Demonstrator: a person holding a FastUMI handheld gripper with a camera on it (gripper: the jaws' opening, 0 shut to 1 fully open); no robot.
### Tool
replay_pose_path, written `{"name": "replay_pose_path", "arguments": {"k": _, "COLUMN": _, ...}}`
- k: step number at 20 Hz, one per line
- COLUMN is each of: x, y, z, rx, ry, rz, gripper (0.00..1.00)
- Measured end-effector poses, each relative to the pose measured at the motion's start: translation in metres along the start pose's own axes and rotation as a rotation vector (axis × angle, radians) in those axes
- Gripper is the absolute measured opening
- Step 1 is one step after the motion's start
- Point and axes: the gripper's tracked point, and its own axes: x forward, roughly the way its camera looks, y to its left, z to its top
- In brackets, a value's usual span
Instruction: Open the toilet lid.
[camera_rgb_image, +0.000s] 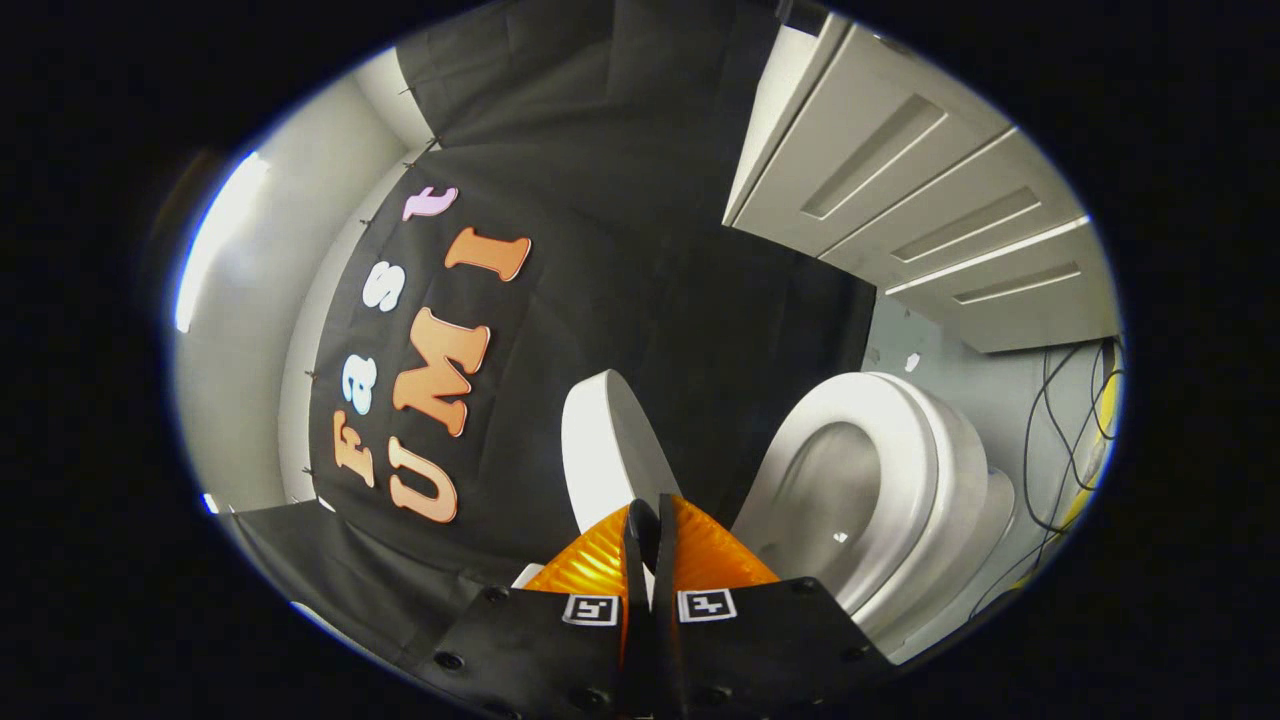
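The white toilet lid (605, 450) stands lifted well off the seat, swung apart from the bowl. Its rim runs down into the narrow gap between my fingers, and a white sliver of it shows between them. My gripper (645, 520) is shut on that rim, both fingers pressing its two faces. The white toilet seat (925, 450) lies uncovered beside the lid, ringing the open bowl (830, 490), whose grey inside is in plain sight. The lid's hinge end is hidden behind my fingers.
The booth's black cloth wall (640, 280) hangs just behind the lid and toilet. A white panelled door (900, 200) stands beyond the toilet. Loose cables (1065, 430) trail along the pale wall on the toilet's far side.
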Motion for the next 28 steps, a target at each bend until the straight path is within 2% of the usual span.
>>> {"name": "replay_pose_path", "arguments": {"k": 13, "x": 0.008, "y": 0.069, "z": -0.031, "rx": -0.147, "ry": 0.03, "rz": 0.033, "gripper": 0.08}}
{"name": "replay_pose_path", "arguments": {"k": 20, "x": 0.007, "y": 0.107, "z": -0.059, "rx": -0.21, "ry": 0.032, "rz": 0.045, "gripper": 0.08}}
{"name": "replay_pose_path", "arguments": {"k": 28, "x": 0.006, "y": 0.152, "z": -0.102, "rx": -0.338, "ry": 0.034, "rz": 0.052, "gripper": 0.08}}
